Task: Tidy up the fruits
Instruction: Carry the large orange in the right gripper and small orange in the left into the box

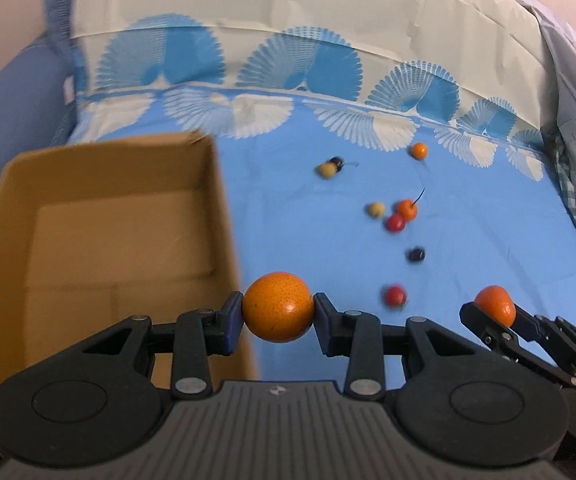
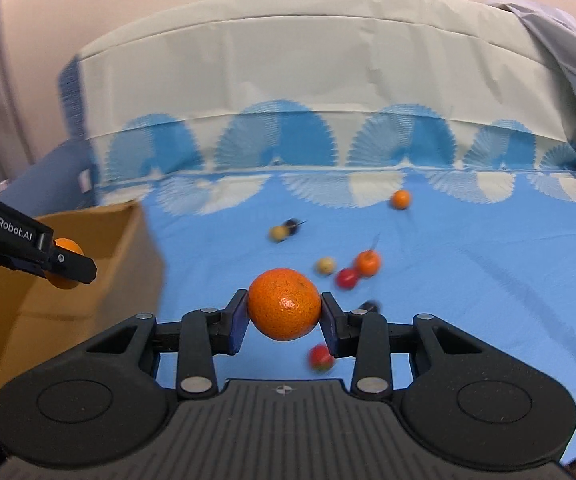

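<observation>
A: We are looking into the cardboard box [image 1: 100, 240] first; it is sitting open at the left on the blue cloth [image 1: 507, 240], and only its bare brown floor is showing from the left wrist.

B: We are gripping one orange [image 1: 278, 306] between the pads of the left gripper [image 1: 278, 320], hanging just beside the box's right wall. The right gripper [image 2: 284, 320] is clamping a second orange [image 2: 284, 304] over the cloth.

A: Small fruits are lying scattered to the right: a small orange one [image 1: 419, 151] far back, a yellow fruit [image 1: 326, 169] touching a dark fruit [image 1: 336, 163], a red fruit [image 1: 395, 295] nearest us.

B: Between box and fruits we are seeing bare cloth. The white drape [image 1: 288, 20] is rising along the far edge.
</observation>
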Tool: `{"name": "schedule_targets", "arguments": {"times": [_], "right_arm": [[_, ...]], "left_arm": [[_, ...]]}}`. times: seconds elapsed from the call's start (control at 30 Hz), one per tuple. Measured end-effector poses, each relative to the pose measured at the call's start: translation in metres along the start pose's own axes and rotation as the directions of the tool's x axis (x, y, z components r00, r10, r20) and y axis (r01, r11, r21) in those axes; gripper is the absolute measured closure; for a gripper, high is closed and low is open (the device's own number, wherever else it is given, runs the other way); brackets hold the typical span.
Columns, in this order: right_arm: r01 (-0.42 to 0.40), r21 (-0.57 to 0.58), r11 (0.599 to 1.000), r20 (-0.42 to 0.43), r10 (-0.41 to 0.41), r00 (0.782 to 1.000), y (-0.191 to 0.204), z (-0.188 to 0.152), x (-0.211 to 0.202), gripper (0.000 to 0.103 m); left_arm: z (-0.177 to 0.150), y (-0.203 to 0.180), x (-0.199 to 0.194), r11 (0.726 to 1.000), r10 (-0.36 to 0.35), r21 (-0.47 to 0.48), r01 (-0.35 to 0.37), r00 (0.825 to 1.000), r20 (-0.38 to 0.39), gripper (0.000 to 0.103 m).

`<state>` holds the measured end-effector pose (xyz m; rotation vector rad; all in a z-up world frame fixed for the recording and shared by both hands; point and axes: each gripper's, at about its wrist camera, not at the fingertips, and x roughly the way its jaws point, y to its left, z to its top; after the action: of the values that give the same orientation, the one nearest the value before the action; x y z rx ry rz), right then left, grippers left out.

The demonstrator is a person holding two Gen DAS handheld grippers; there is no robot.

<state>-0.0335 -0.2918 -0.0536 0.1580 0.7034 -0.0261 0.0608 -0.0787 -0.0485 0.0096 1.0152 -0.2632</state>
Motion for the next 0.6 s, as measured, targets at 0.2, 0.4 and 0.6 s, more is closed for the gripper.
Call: {"name": "schedule_targets", "arguments": {"times": [0.2,0.4,0.6], "right_arm": [[-0.087,-0.068,0.994,-0.059,0.083,0.995,0.050,-0.030,-0.043,0.064],[-0.124,-0.101,0.987,-0.087,0.115,0.990,0.092,-0.051,-0.073,0.064],[-0.134,-0.139,0.981,-0.100,0.120,0.988,0.121,-0.059,-0.088,0.064]], "left_arm": [[-0.063,0.041,-0.049,0.999,0.016,-0.034,-0.016,1.000,-0.010,0.062],[-0.117,0.073,-0.073,0.997,0.050,-0.051,-0.051,0.998,-0.022,0.062],[-0.152,0.099,-0.090,0.995,0.064,-0.080,-0.065,0.998,-0.012,0.062]]}}
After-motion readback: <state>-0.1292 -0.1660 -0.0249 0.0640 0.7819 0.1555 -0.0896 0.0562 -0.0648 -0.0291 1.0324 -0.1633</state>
